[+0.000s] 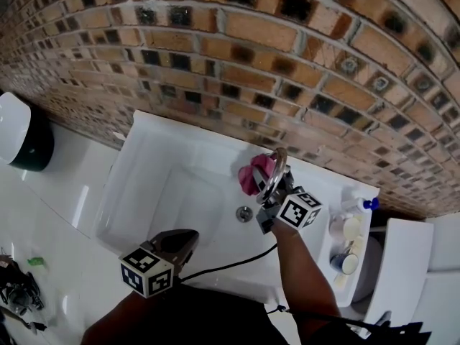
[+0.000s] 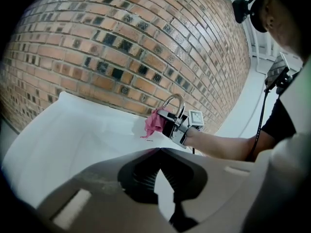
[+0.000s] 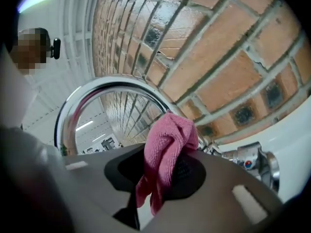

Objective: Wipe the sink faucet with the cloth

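The right gripper (image 1: 267, 194) pinches the pink cloth (image 1: 254, 172) by the faucet (image 1: 277, 172) at centre; the left gripper (image 1: 191, 236), lower left, sits closed.

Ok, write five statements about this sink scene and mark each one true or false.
1. The right hand-held gripper is shut on a pink cloth. True.
2. The left hand-held gripper grips the cloth too. False: its jaws are together on nothing, near the front of the sink, away from the faucet.
3. The faucet is a curved chrome spout. True.
4. The wall behind the sink is plain white tile. False: it is a brick wall.
5. The cloth lies over the drain. False: it is held up beside the faucet and the drain is uncovered.
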Action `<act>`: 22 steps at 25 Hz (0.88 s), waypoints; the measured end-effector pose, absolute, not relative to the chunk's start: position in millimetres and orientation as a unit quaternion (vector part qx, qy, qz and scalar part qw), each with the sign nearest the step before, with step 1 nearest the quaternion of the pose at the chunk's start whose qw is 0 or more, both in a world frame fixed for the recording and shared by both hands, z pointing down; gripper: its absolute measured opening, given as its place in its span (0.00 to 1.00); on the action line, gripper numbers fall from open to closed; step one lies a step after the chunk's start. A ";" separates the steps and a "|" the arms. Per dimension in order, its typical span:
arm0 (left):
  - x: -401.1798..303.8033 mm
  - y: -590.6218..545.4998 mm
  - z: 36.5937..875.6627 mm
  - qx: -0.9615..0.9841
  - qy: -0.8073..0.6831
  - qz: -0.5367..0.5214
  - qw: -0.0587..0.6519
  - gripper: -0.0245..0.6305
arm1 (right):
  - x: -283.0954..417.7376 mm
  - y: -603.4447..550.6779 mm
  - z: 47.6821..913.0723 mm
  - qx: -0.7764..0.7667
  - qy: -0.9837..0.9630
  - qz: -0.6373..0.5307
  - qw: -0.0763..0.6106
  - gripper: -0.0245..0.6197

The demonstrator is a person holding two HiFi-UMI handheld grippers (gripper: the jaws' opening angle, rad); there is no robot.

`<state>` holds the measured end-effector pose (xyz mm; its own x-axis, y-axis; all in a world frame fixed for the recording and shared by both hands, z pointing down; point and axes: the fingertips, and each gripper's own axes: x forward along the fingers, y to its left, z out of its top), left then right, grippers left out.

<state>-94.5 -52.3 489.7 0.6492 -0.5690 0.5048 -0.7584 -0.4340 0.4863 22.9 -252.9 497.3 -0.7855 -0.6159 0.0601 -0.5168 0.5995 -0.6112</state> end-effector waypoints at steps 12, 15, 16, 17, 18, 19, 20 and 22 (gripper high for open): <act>-98.2 -42.2 475.0 0.840 -0.406 0.125 0.336 0.04 | 20.9 -243.9 447.4 -0.288 0.934 -0.204 0.055 0.18; -97.4 -39.9 472.4 0.842 -0.405 0.124 0.334 0.04 | 24.0 -237.9 443.0 -0.279 0.940 -0.189 0.047 0.18; -96.7 -38.9 471.6 0.843 -0.404 0.124 0.333 0.04 | 25.4 -235.2 442.4 -0.275 0.943 -0.182 0.042 0.18; -95.8 -37.9 470.6 0.844 -0.403 0.124 0.331 0.04 | 27.0 -232.3 441.9 -0.272 0.946 -0.174 0.034 0.18; -95.0 -37.0 469.6 0.845 -0.403 0.124 0.330 0.04 | 28.7 -229.3 441.5 -0.270 0.948 -0.165 0.025 0.18; -94.2 -36.1 468.7 0.846 -0.402 0.124 0.329 0.04 | 30.4 -226.0 441.3 -0.269 0.950 -0.156 0.016 0.18; -93.4 -35.1 467.9 0.847 -0.401 0.124 0.328 0.04 | 32.1 -222.5 441.5 -0.267 0.952 -0.147 0.006 0.17; -91.3 -33.2 466.7 0.849 -0.399 0.122 0.325 0.04 | 35.5 -215.3 443.0 -0.264 0.956 -0.130 -0.014 0.17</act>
